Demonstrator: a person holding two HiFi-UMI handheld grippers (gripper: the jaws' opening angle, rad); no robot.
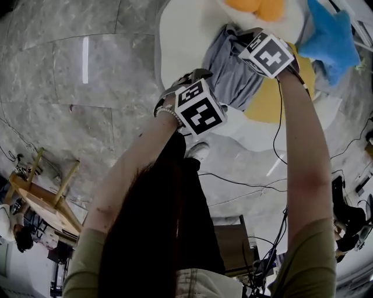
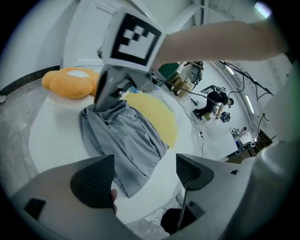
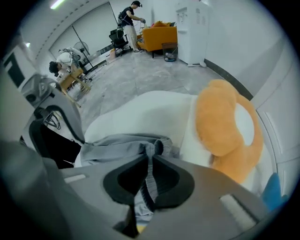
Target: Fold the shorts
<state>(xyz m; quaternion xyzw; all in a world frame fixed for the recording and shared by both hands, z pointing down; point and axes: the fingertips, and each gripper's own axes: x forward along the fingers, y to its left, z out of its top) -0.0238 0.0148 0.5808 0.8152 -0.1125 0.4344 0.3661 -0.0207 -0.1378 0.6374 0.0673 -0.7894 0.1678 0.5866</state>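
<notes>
Grey shorts [image 1: 233, 70] lie crumpled on a white egg-shaped mat [image 1: 180, 35] with a yellow yolk patch [image 1: 268, 99]. My right gripper [image 3: 149, 180] is shut on a bunched fold of the shorts [image 3: 122, 145] near the elastic waistband; in the head view it [image 1: 242, 36] sits at the cloth's far end. From the left gripper view the right gripper [image 2: 110, 91] pinches the shorts [image 2: 126, 140] and lifts that end slightly. My left gripper [image 2: 143, 176] is open and holds nothing, hovering over the near hem. In the head view it [image 1: 195, 75] is beside the shorts' left edge.
An orange plush cushion [image 1: 256, 7] lies at the mat's far side and a blue cloth [image 1: 332, 41] to its right. A wooden stool [image 1: 46, 198] stands on the grey marble floor at left. Cables [image 1: 250, 183] run across the floor near my feet.
</notes>
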